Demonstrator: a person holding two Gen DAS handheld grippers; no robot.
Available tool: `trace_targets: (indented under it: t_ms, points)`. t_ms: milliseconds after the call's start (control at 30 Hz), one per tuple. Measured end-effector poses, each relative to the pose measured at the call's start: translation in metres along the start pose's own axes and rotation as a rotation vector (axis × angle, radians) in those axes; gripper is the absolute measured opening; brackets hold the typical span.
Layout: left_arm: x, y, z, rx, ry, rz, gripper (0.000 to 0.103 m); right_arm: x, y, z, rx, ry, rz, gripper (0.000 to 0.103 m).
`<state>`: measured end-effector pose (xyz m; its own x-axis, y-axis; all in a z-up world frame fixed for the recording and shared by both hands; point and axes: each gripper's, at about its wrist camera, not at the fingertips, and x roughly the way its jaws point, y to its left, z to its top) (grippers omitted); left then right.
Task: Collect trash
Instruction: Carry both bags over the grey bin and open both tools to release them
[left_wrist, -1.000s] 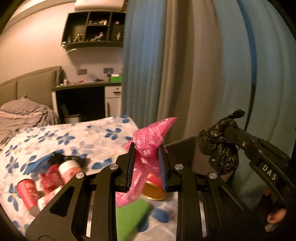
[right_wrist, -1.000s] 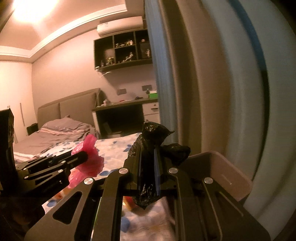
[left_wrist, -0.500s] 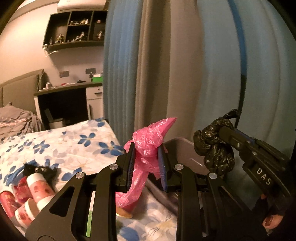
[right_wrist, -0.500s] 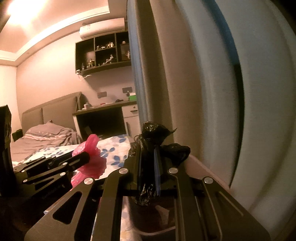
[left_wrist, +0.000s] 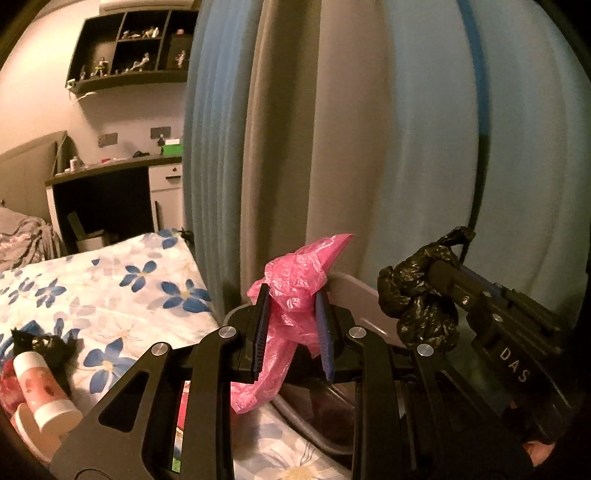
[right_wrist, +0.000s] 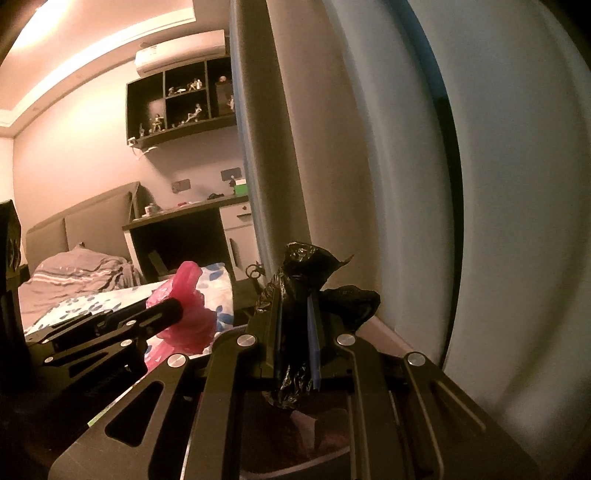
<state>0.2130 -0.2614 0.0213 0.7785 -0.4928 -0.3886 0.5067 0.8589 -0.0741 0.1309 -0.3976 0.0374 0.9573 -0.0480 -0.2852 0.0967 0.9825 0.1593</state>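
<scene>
Over the bin (left_wrist: 354, 291) we hold both grippers: left gripper (left_wrist: 291, 332) clamps the pink bag (left_wrist: 295, 280), right gripper (right_wrist: 295, 336) clamps the black bag (right_wrist: 299, 273); the bin lies directly below.

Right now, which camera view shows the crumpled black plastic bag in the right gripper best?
The left wrist view: there the crumpled black plastic bag is seen whole from the side, pinched at the right gripper tip. In the right wrist view the bag is clamped between that gripper's own fingers, which hide its middle.
</scene>
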Motion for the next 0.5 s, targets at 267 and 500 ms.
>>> trace_targets:
  t_ms: [267,500]
  points:
    - [0.016,-0.004,-0.002,0.003,0.015,-0.024,0.023,0.011,-0.004,0.004,0.01,0.004,-0.005,0.013]
    - [0.024,-0.009,-0.006,0.012,0.019,-0.036,0.023,0.015,-0.003,0.006,0.011,0.011,-0.01,0.013]
